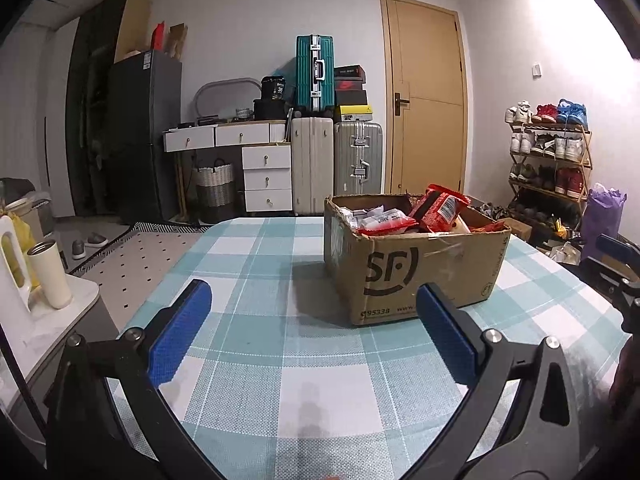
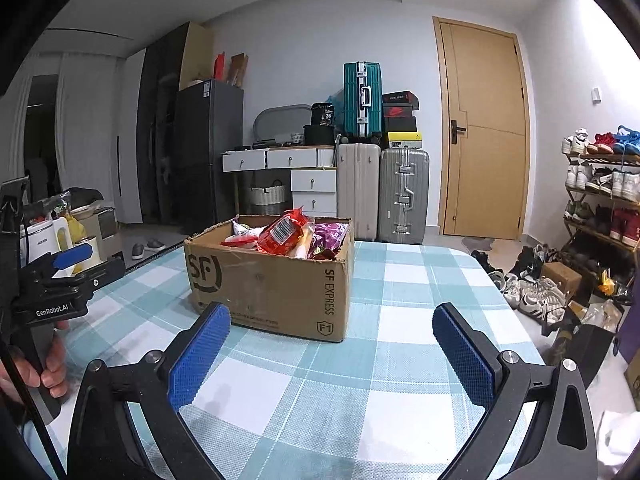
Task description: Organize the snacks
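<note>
While you hold both tools low over the checked tablecloth, your left gripper has its blue pads spread wide with nothing between them, only cloth showing in the gap. Your right gripper is the same: pads far apart, empty, hovering above the near part of the table.

Ahead of you sits the cardboard box, printed with a black SF logo, resting on the cloth toward the far side of the table. From the left wrist view it lies to the right of the fingers; from the right wrist view it lies to the left, so it stands between your two tools and beyond both. Neither gripper touches it. Its flaps are open and it is heaped with snacks: a red packet tilts up above the rim, a white-and-red packet lies beside it on the left, and a purple packet shows at the far right side in the right wrist view.

Beyond the table stand suitcases, a closed wooden door and a shoe rack on the right.
</note>
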`<state>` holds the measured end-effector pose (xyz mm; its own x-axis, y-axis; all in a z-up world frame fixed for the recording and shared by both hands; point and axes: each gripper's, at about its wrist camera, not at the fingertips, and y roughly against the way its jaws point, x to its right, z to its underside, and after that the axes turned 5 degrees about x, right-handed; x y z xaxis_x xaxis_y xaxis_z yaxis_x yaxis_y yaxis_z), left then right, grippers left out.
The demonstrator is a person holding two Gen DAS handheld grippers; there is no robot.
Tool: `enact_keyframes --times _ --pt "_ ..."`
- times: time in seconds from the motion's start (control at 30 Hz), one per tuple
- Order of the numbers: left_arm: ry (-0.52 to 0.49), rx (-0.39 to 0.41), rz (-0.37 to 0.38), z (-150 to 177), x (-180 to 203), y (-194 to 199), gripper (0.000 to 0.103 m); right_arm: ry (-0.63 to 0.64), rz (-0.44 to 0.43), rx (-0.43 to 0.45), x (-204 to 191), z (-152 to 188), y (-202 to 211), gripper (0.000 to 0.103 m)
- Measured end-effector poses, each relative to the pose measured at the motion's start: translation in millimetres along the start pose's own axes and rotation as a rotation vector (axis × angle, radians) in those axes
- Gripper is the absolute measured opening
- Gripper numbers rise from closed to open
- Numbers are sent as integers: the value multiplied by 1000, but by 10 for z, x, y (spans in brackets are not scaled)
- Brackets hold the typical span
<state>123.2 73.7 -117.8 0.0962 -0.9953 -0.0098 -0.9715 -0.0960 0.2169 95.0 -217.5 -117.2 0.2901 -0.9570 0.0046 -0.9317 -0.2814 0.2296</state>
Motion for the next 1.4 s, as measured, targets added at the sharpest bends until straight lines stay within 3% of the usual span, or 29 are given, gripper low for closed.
enact_keyframes --times 1.4 --pt "3 4 1 12 -35 18 102 2 -1 5 -29 25 8 103"
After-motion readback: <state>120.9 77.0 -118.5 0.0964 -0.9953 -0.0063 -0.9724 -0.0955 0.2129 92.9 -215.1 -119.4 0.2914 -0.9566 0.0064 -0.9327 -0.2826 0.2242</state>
